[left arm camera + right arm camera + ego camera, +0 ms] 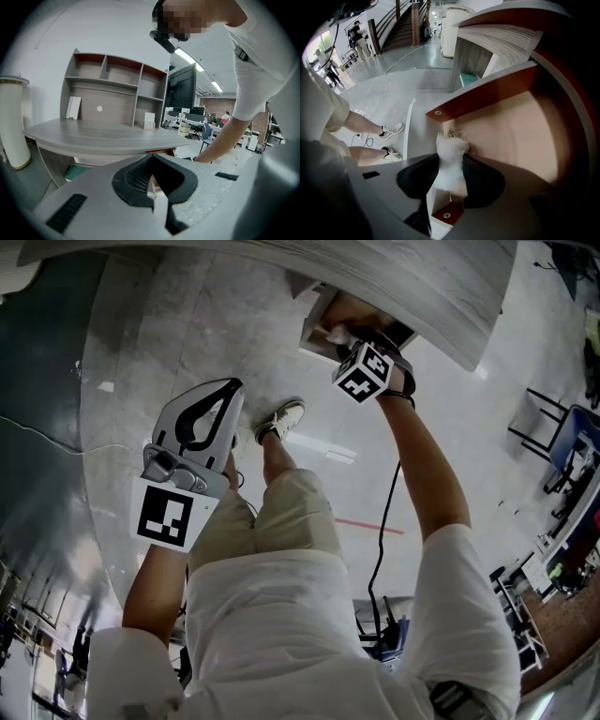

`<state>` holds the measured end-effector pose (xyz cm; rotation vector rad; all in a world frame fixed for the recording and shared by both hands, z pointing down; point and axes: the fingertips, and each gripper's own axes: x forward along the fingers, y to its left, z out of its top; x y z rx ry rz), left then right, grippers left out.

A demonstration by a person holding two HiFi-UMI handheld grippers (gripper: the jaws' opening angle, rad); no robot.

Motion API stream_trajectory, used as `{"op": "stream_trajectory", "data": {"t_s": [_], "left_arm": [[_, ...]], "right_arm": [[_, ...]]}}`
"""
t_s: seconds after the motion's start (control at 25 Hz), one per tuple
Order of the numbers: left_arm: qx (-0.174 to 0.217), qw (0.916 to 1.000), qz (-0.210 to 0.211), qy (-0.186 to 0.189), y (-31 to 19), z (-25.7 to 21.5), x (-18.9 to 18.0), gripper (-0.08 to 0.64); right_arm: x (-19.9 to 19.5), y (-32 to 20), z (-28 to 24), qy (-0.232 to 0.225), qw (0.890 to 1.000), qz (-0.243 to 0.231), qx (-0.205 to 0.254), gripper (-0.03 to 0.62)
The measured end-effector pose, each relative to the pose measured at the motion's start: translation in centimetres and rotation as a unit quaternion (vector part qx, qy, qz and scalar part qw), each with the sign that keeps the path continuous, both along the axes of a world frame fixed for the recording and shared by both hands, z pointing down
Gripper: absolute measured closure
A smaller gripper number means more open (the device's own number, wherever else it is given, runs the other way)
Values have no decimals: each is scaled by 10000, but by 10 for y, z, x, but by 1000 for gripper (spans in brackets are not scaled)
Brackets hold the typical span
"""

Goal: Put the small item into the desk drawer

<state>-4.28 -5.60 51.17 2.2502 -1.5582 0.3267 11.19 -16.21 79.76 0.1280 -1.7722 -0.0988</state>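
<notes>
The small item [450, 164], a white piece of frayed cloth, stands upright between the pads of my right gripper [451, 158], which is shut on it. It hangs over the pale floor [520, 131] of the open desk drawer, just inside the drawer's red-brown wall [487, 96]. In the head view the right gripper [349, 337] points steeply down into the drawer [314, 322] under the grey desk top [403, 282]; its marker cube hides the jaws. My left gripper [228, 390] is held apart at the left, over the floor. Its tips meet, with nothing in them [152, 159].
A shelf unit [112, 89] stands on the desk top [103, 136]. A white cylinder [14, 126] stands left of the desk. The person's shoe [281, 418] and a black cable [384, 521] are on the floor below. Office chairs [553, 442] stand at the right.
</notes>
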Motion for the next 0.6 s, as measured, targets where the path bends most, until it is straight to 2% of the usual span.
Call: {"op": "stream_trajectory", "data": {"t_s": [0.6], "left_arm": [[-10, 10000, -84, 12, 6, 2, -9, 554]], "right_arm": [[-5, -2, 5, 154, 9997, -23, -178, 433]]}}
